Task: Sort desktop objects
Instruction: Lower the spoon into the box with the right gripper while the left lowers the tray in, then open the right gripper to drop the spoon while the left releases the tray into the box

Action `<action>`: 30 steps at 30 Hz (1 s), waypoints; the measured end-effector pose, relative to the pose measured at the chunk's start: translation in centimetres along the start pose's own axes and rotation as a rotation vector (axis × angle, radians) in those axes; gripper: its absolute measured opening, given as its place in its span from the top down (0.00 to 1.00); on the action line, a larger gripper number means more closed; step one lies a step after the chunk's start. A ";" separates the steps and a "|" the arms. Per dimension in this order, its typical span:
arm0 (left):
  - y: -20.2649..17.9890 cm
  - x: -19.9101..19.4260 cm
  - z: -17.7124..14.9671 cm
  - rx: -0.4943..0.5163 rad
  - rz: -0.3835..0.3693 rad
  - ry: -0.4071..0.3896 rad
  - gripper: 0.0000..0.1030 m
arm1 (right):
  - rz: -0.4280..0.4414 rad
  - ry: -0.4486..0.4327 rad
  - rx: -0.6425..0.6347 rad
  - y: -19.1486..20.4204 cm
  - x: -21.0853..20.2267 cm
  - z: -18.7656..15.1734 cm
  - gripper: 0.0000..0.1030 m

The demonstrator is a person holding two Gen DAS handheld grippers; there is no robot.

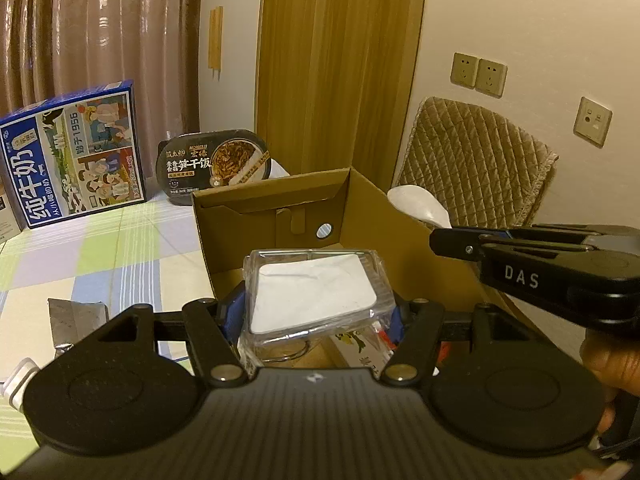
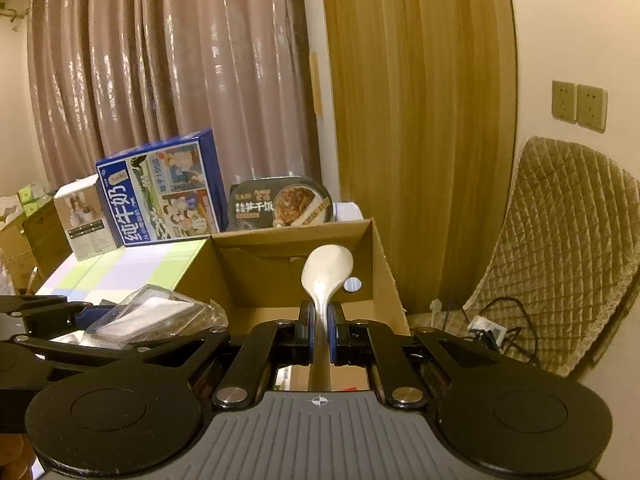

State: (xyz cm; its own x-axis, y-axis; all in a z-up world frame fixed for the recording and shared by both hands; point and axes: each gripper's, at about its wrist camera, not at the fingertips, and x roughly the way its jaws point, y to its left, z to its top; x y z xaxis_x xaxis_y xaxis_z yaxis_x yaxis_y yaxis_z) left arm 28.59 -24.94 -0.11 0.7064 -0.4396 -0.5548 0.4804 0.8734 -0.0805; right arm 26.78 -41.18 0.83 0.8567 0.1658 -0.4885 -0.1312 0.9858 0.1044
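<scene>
My left gripper (image 1: 316, 316) is shut on a clear plastic packet (image 1: 316, 292) with a white card inside, held above the open brown cardboard box (image 1: 276, 200). My right gripper (image 2: 322, 328) is shut on the handle of a white rice spoon (image 2: 326, 272), its bowl pointing up over the same box (image 2: 376, 248). The spoon's bowl (image 1: 420, 204) and the right gripper's body show at the right of the left wrist view. The packet (image 2: 152, 316) shows at the left of the right wrist view. A printed packet lies in the box under the left gripper.
A blue milk carton (image 1: 76, 152) and a black instant rice bowl (image 1: 216, 164) stand at the back of the checked tablecloth (image 1: 100, 256). A small white box (image 2: 82, 216) stands beside the carton. A grey foil pack (image 1: 76, 320) lies left. A quilted chair (image 2: 560, 252) stands right.
</scene>
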 end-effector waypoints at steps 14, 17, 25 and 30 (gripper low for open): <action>0.0 1.2 -0.1 0.048 0.004 -0.007 0.36 | -0.015 0.026 0.018 -1.0 1.0 -0.7 0.97; 0.3 0.8 -0.2 0.045 0.017 -0.011 0.36 | -0.014 0.028 0.019 -1.0 1.0 -0.8 0.97; 1.3 -0.3 -0.4 0.023 0.037 -0.018 0.36 | 0.001 0.028 0.015 -0.1 1.2 -0.7 0.97; 1.7 -0.8 -0.5 0.012 0.043 -0.026 0.36 | 0.035 0.035 0.010 0.3 1.8 -0.2 0.96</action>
State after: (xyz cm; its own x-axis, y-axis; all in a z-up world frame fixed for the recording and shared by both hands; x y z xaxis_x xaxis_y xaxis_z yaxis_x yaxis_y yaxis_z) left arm 28.60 -22.97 -0.16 0.7395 -0.4072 -0.5361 0.4554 0.8890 -0.0472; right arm 28.19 -40.57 -0.20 0.8338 0.2008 -0.5142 -0.1555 0.9792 0.1303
